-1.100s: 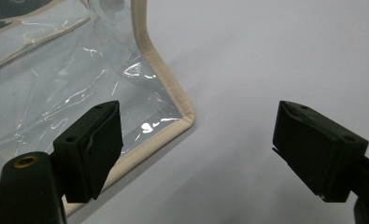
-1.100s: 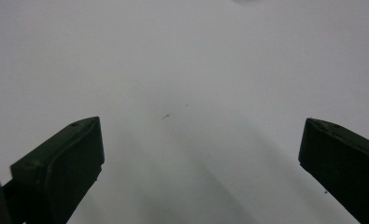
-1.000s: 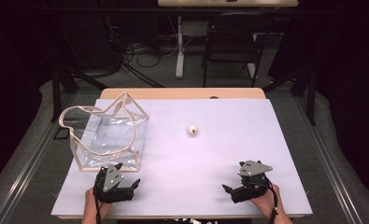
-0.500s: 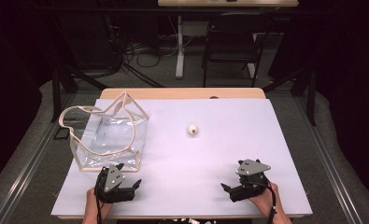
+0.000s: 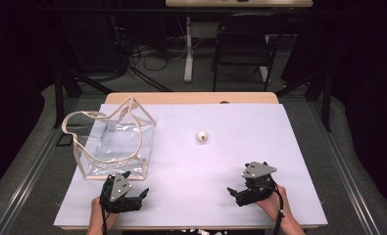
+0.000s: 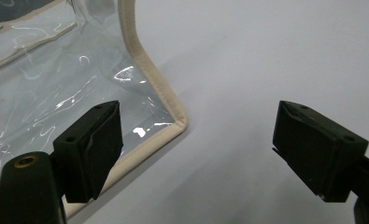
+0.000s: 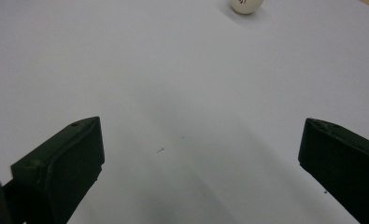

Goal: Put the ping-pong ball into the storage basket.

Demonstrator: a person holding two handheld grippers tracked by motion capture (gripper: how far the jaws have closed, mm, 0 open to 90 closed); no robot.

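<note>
A clear plastic bag with beige trim and a loop handle stands open on the left of the white table. A small white ball lies near the table's middle. Close to the front edge, my left gripper is open just in front of the bag's near right corner. In the left gripper view that bag corner lies between the spread jaws of the left gripper, nearer the left one. My right gripper is open at the front right. In the right gripper view, the right gripper has bare table between its jaws and the ball far ahead.
A strip of wooden tabletop shows behind the white sheet. On the floor beyond it are a black chair, a table leg and cables. Dark stands flank the table.
</note>
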